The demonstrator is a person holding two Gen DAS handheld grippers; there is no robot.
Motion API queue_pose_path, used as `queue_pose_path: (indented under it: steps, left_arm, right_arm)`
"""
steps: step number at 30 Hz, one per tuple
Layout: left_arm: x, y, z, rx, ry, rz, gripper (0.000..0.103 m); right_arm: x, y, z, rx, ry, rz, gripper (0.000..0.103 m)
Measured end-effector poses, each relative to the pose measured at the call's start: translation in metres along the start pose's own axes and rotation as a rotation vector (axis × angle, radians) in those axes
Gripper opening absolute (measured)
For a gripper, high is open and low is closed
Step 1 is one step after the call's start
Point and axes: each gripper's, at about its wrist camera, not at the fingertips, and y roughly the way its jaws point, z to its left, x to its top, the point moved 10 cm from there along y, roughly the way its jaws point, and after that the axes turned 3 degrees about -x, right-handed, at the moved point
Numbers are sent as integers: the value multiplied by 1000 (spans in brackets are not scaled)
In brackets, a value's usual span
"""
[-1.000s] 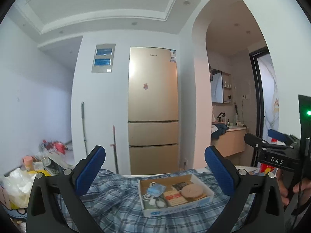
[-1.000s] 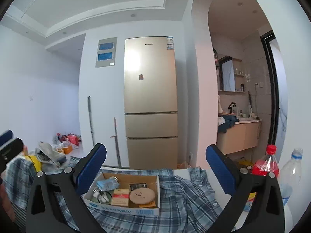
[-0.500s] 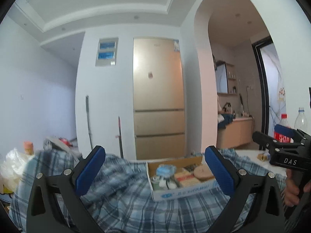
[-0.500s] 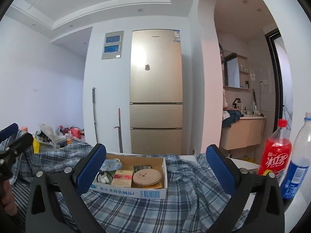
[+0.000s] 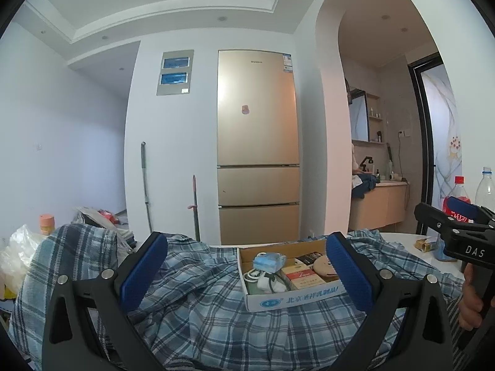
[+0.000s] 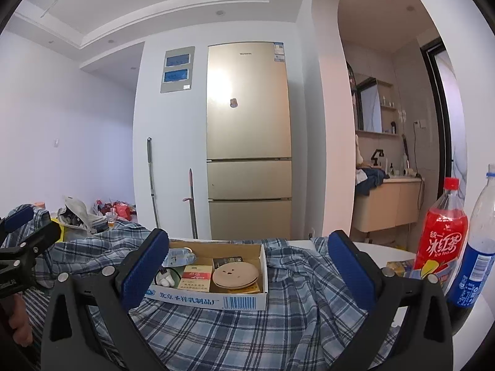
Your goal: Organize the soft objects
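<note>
Shirt (image 5: 198,306), blue plaid, lies rumpled across the table (image 6: 380,247), covering most of it; its left end is bunched up high at the left edge. Left gripper (image 5: 244,275) hovers low over the cloth, fingers spread wide, nothing between them. Cardboard box (image 6: 216,301) sits on top of the shirt mid-table, holding a red packet, a round tan disc and a white cable. Right gripper (image 6: 247,273) hovers over the shirt just in front of the box, fingers also spread wide, empty. Red iced-tea bottle (image 6: 441,235) and a blue-label bottle (image 6: 476,241) stand at the right edge, touching side by side, off the cloth.
</note>
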Motion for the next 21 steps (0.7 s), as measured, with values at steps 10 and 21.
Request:
queue_pose_path:
  steps: [10, 21]
  left_arm:
    - [0, -3, 0, 9, 2, -12, 103]
    - [-1, -4, 1, 17, 16, -17, 103]
  right_arm:
    - [0, -1, 4, 2, -16, 1, 102]
    - [2, -7, 9, 11, -40, -27, 103]
